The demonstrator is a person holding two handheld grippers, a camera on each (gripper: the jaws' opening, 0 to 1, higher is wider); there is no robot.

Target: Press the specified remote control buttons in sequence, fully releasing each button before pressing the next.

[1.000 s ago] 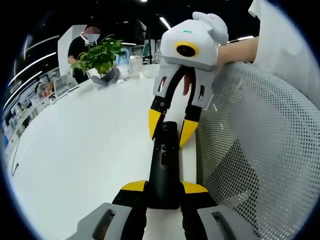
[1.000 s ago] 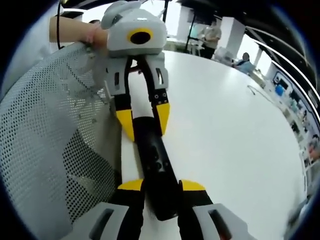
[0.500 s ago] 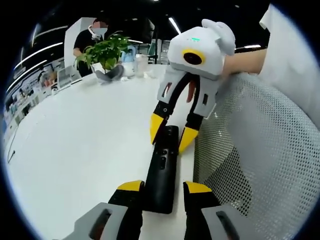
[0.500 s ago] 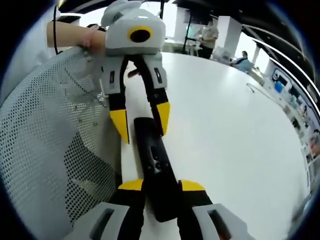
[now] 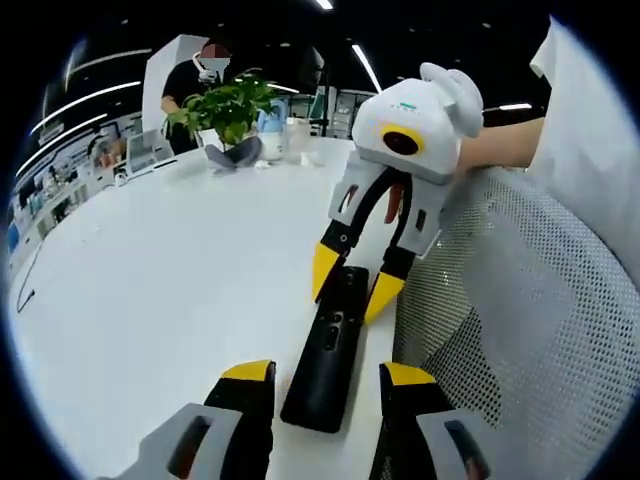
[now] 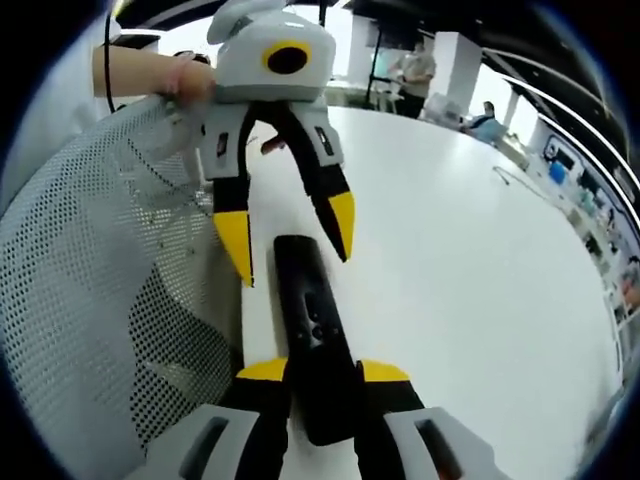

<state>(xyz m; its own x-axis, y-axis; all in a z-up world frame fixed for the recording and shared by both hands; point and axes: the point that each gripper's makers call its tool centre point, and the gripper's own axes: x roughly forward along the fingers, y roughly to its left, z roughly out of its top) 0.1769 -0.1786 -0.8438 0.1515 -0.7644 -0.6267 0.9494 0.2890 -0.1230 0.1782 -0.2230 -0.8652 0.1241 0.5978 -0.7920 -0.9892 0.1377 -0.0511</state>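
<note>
While the black remote control is lying flat on the white counter, just beside the mesh chair back, my right gripper is clamping its near end. My left gripper is standing spread wide around the remote's other end, its fingers not touching it.

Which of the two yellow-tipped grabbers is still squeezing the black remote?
The right gripper: its jaws pinch the remote. The left gripper has let go; its jaws stand spread, clear of the remote's sides.
</note>
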